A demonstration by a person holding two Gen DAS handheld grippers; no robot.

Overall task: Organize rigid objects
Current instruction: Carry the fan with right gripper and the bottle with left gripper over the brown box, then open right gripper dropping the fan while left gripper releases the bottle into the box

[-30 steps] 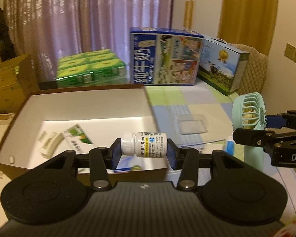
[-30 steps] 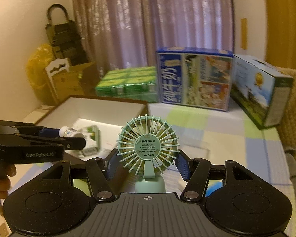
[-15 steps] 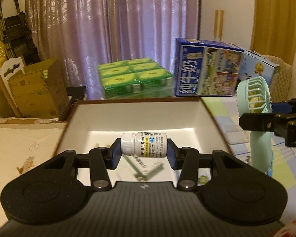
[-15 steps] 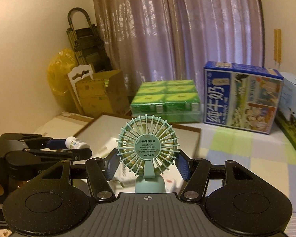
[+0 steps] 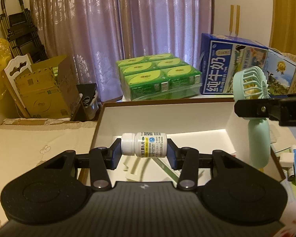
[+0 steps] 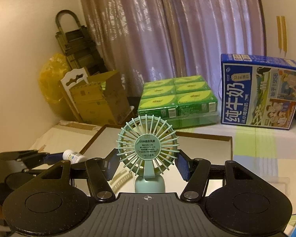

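White plastic pill bottle point(image 5: 144, 145) lies sideways, clamped in the left claw point(image 5: 144, 154). Mint-green handheld fan point(image 6: 147, 152) stands upright, gripped by the right claw point(image 6: 147, 166).

Black left gripper point(image 5: 144, 148) with blue pads point(image 5: 114, 155), silver screws.

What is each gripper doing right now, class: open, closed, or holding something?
Left gripper: closed on the white pill bottle, held sideways.
Right gripper: closed on the mint mini fan, held upright.
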